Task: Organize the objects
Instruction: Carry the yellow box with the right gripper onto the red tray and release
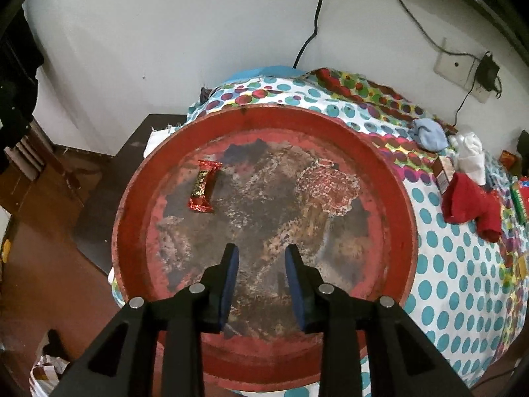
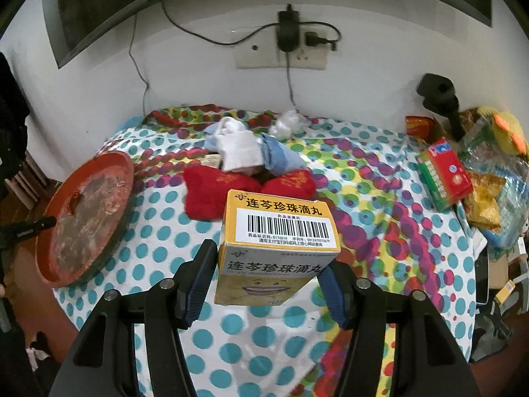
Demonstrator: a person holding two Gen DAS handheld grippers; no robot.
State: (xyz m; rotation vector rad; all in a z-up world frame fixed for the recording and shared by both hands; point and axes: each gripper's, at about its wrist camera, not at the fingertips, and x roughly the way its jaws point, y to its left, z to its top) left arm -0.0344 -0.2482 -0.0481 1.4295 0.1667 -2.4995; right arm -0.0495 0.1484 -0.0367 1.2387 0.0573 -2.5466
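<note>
My left gripper [image 1: 261,251] is open and empty, hovering over a worn round red tray [image 1: 393,198]. A red candy wrapper [image 1: 203,187] lies on the tray's left part. My right gripper [image 2: 267,264] is shut on a yellow medicine box [image 2: 277,244] with a barcode label, held above the dotted tablecloth [image 2: 158,251]. The tray also shows in the right wrist view [image 2: 124,205] at the left table edge. Red socks [image 2: 211,192], white socks [image 2: 236,147] and a blue sock [image 2: 281,158] lie beyond the box.
A red-and-green box [image 2: 443,173], snack bags [image 2: 484,201] and a yellow plush toy [image 2: 506,127] crowd the table's right side. A wall socket with a charger [image 2: 287,33] is on the wall behind. In the left wrist view, socks [image 1: 469,198] lie right of the tray.
</note>
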